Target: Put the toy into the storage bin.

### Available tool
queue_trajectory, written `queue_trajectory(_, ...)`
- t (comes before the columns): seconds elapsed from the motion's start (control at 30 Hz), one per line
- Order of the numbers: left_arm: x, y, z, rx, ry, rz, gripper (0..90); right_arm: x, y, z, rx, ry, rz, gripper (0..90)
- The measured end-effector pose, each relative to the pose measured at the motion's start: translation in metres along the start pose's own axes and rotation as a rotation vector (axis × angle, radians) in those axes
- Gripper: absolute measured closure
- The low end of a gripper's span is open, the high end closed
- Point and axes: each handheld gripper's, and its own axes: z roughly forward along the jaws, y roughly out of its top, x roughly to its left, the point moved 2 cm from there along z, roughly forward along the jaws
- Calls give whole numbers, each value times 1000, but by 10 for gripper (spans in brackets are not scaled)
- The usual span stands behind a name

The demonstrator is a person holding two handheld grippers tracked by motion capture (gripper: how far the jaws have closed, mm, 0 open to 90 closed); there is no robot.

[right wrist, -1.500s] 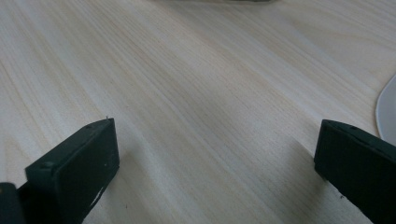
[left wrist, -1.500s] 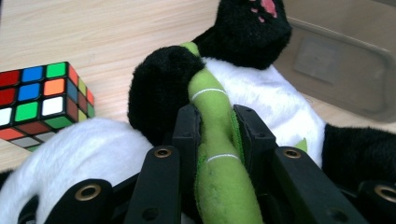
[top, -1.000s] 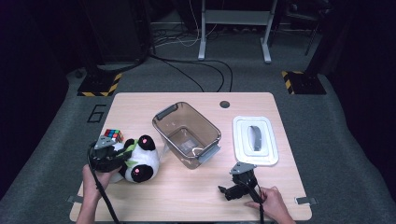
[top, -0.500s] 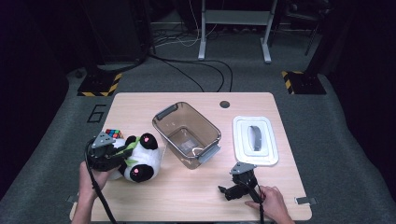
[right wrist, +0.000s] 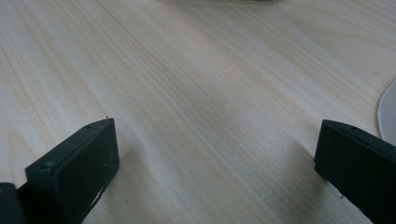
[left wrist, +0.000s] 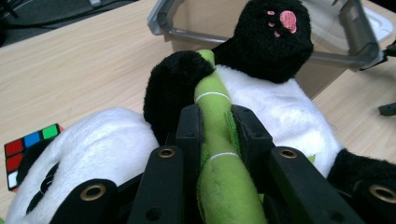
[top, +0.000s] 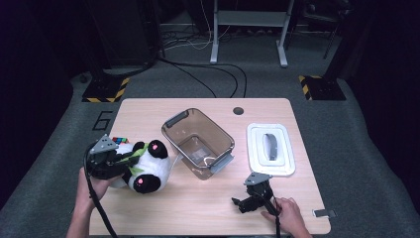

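Near the surface's left edge, the left gripper (left wrist: 215,140) is clamped on the green bamboo stalk (left wrist: 219,154) of the panda plush (top: 143,168), likely to carry it into the clear bin (top: 198,141) beside it, while the right gripper (top: 246,202), jaws apart, idles near the front edge.

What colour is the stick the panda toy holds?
Green, with thin white rings; the bamboo stick shows best in the left gripper view.
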Motion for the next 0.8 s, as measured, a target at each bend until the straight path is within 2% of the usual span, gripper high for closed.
queue_trajectory(0.27,-1,18,-8,-32,7,35,744,0,0,0,1,2,3,0)
queue_trajectory(0.53,-5,43,-10,-50,6,98,743,0,0,0,1,3,1,0)
queue_trajectory(0.67,-7,51,-9,-55,-3,108,742,0,0,0,0,3,-3,0)
queue_trajectory(0.8,-8,65,-5,-71,-11,116,742,0,0,0,0,3,-3,0)
